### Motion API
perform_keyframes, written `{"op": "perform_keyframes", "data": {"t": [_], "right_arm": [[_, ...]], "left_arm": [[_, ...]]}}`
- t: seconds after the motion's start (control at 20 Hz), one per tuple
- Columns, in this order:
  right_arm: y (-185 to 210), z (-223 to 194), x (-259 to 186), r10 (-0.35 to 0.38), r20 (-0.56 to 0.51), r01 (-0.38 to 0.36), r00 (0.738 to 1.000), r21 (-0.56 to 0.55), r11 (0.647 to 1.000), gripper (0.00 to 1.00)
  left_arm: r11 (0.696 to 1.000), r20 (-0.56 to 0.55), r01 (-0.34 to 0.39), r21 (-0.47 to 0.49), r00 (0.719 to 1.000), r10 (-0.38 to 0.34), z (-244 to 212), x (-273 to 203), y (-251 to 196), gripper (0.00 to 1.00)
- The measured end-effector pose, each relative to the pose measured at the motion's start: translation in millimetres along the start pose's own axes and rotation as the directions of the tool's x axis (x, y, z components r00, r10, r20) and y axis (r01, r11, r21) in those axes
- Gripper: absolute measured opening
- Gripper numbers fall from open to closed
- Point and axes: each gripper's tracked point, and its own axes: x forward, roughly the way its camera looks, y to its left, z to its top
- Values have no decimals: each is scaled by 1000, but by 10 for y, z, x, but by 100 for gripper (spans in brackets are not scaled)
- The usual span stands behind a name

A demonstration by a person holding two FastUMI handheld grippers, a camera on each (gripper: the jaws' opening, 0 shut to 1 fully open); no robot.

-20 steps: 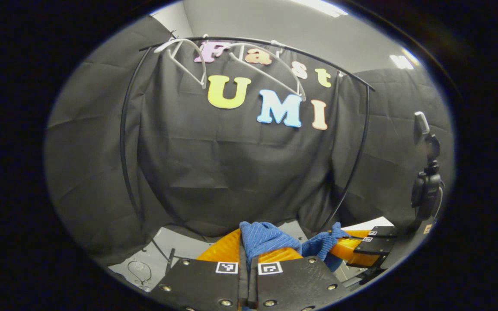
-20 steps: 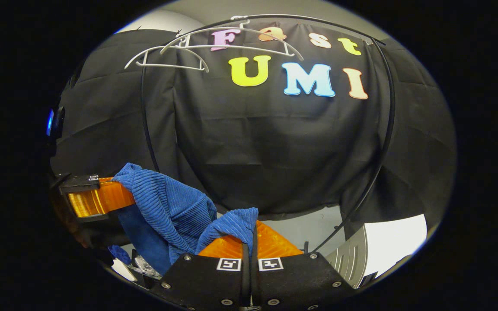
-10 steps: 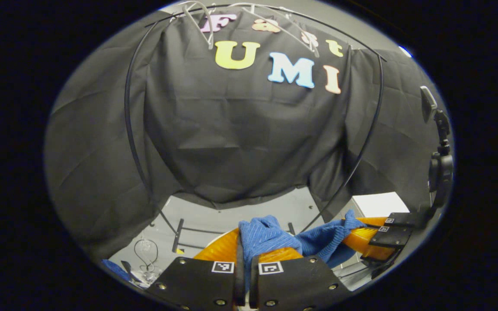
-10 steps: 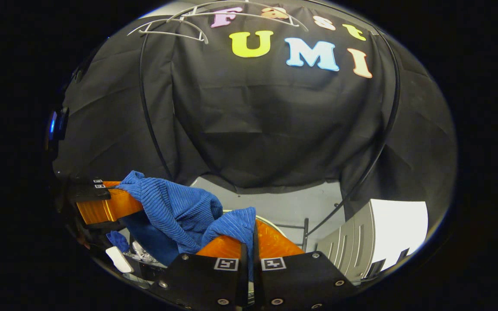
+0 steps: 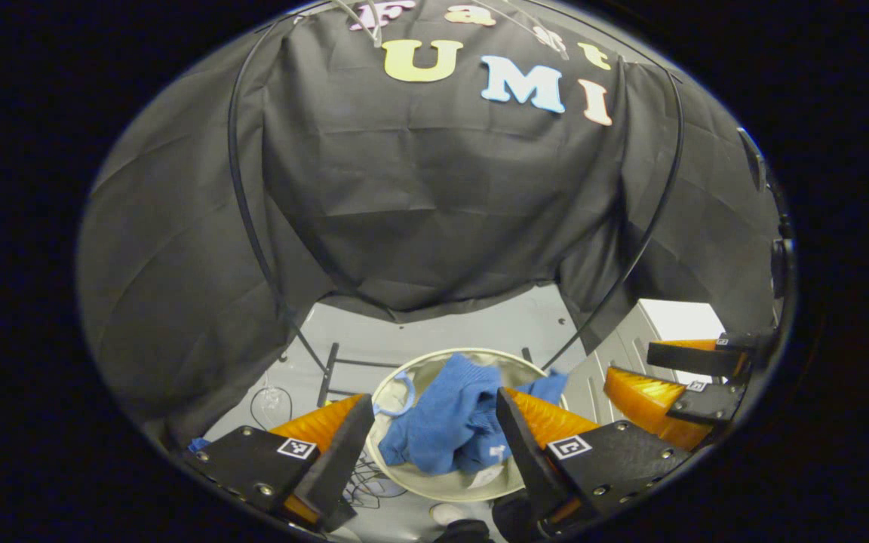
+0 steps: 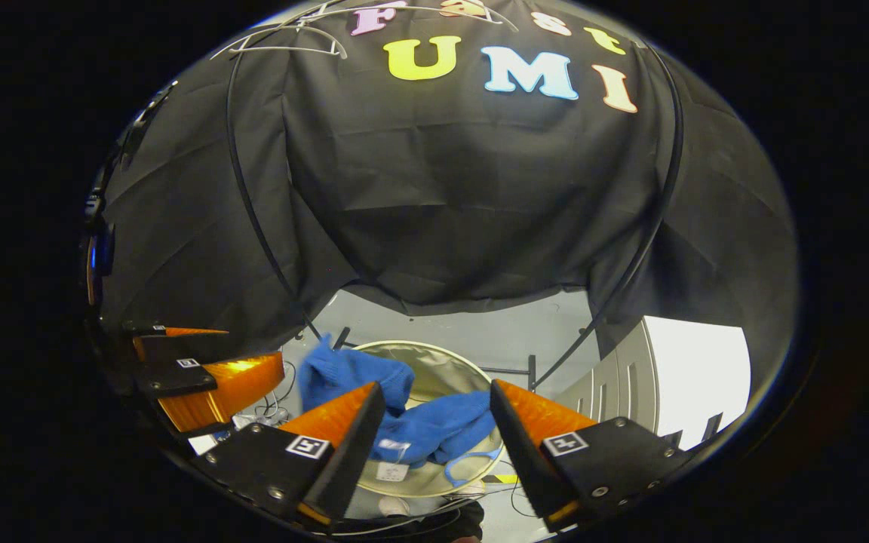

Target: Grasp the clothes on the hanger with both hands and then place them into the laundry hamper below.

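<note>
Half a second earlier both tools had been clamped on the blue garment, holding it bunched between them above the floor; in this moment the left hand-held gripper (image 5: 425,422) stood with its fingers wide apart and nothing between them, and the right hand-held gripper (image 6: 434,418) was spread just as wide and equally empty. The garment (image 5: 446,418) lay in the hamper (image 5: 412,483), a round pale tub on the floor under the rack (image 5: 242,196), heaped toward the middle of the tub with one fold riding up against the far rim. In the right gripper view the garment (image 6: 419,430) sprawled across the tub with a lump rising at the hamper's (image 6: 472,366) near-left rim; whether that part hung over the edge could not be told. Both views had also tipped downward, so the bare white hangers (image 6: 284,45) on the rail sat at the very top edge and the grey floor (image 5: 434,332) filled more of the lower field. Judged from this, the release was done and the drop had landed inside, so the task looked essentially complete; what remained, if anything, was to check that the raised fold did not slip out over the rim
</note>
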Motion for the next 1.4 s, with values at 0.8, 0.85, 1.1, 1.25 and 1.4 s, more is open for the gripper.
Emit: {"op": "perform_keyframes", "data": {"t": [0.8, 0.85, 1.1, 1.25, 1.4], "right_arm": [[-556, 1139, -1218, -147, 345, 139, 927, 47, 989, 92], [-628, 1254, -1352, -156, 380, 149, 912, 49, 988, 92], [-945, 1601, -2101, -220, 520, 209, 825, 80, 975, 93], [-1021, 1695, -2551, -222, 591, 227, 775, 68, 972, 92], [-1069, 1653, -2883, -211, 633, 217, 745, 69, 974, 93]], "left_arm": [[997, 398, 10, 72, 917, -38, 1653, -1355, -84, 92], [997, 426, 9, 79, 904, -41, 1804, -1504, -154, 92], [997, 566, 15, 80, 822, -58, 2225, -2315, -438, 92], [997, 611, 30, 67, 789, -64, 2382, -2788, -634, 92], [997, 660, 13, 80, 749, -63, 2481, -3244, -784, 92]]}}
